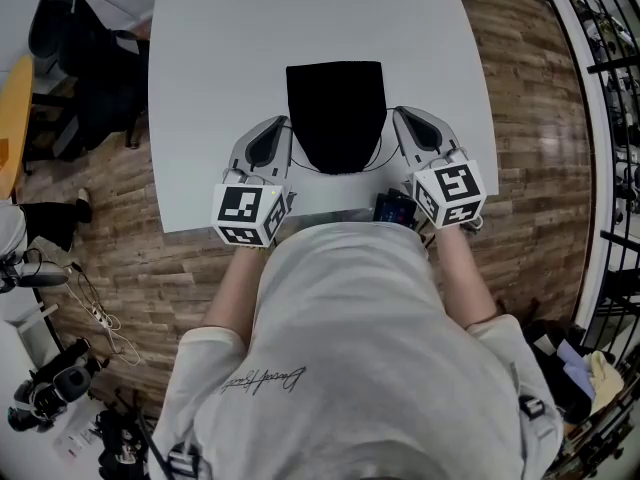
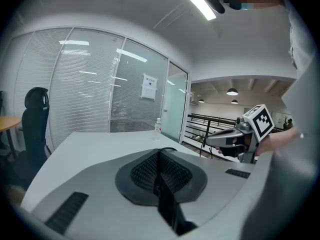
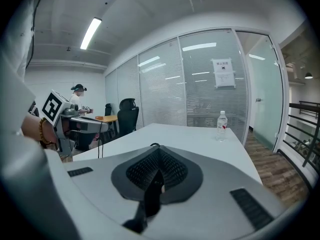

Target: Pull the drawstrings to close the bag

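Note:
A black drawstring bag [image 1: 336,108] lies flat on the white table [image 1: 220,68], its gathered mouth toward me. My left gripper [image 1: 283,120] rests at the bag's left edge and my right gripper [image 1: 398,111] at its right edge. Both have their jaws pressed together. A thin black drawstring [image 1: 379,158] curves from the mouth toward the right gripper. In the left gripper view a bit of black cord [image 2: 168,148] pokes out over the left gripper [image 2: 160,152]. In the right gripper view a small cord loop [image 3: 153,145] shows at the tip of the right gripper [image 3: 159,149].
A clear water bottle [image 3: 222,126] stands at the table's far end. A dark device [image 1: 395,208] lies at the near edge by my right hand. Black office chairs [image 1: 60,28] stand left of the table, and a metal railing [image 1: 610,88] runs along the right.

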Tool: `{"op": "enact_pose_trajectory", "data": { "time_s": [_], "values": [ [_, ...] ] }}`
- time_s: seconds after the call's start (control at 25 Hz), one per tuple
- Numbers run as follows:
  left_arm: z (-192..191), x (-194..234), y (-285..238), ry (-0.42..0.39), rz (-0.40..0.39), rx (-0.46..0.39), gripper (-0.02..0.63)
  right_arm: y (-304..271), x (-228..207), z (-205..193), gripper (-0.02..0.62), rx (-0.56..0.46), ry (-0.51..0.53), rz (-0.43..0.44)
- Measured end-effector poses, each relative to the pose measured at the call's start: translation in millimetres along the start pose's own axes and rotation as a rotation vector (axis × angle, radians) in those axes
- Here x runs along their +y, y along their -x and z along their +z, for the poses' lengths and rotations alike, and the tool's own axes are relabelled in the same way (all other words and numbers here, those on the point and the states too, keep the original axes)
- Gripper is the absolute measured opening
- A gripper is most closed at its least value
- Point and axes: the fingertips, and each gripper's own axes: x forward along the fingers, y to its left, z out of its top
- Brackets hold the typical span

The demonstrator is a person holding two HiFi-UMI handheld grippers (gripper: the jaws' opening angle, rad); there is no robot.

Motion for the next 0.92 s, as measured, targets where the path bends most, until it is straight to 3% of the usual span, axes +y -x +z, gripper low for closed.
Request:
{"op": "enact_pose_trajectory", "data": {
  "time_s": [0.92],
  "values": [
    [-1.6,2.1,0.8,-0.008,-0.016,0.012,0.012,-2.3,7.3,-2.8,0.023,0.015,0.004,0.02]
  ]
}}
